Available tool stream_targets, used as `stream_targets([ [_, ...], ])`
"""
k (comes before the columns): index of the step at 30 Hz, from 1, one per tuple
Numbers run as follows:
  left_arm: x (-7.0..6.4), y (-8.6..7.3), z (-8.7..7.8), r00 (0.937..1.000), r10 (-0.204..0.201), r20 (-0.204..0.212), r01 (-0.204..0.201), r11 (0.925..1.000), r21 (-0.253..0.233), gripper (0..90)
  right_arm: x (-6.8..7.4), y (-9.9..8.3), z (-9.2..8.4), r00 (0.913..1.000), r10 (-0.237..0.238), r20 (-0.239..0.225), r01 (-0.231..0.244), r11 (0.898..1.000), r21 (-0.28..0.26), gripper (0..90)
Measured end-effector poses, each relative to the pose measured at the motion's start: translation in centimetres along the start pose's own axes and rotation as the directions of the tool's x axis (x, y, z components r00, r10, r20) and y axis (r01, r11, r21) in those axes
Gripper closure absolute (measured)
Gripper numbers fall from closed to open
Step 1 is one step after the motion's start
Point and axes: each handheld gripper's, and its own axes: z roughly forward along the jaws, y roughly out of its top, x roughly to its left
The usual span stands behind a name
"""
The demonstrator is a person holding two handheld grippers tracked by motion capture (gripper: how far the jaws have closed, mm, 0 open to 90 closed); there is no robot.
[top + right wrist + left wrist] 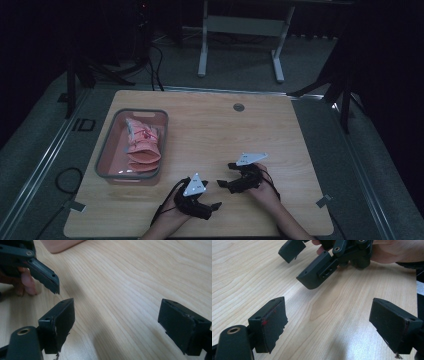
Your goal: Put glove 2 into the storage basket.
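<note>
Both grippers, left gripper [216, 204] and right gripper [225, 174], gape wide, empty; tips pointing toward each other.

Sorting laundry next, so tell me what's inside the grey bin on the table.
The grey bin holds a stack of folded pink cloths. Whatever lies beneath that stack is covered.

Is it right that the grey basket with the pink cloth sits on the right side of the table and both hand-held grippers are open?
Not quite. The high view shows the grey basket with the pink cloth on the left side of the table. Both the left hand-held gripper and right hand-held gripper are open.
</note>
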Motion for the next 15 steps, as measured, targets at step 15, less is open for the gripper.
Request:
stream_targets([
  [15,-0.44,-0.1,-0.14,0.9998,0.022,0.003,-0.022,0.9997,-0.013,14.5,-0.37,-0.44,-0.04,0.9993,-0.013,0.035,0.013,1.0,0.003,14.0],
])
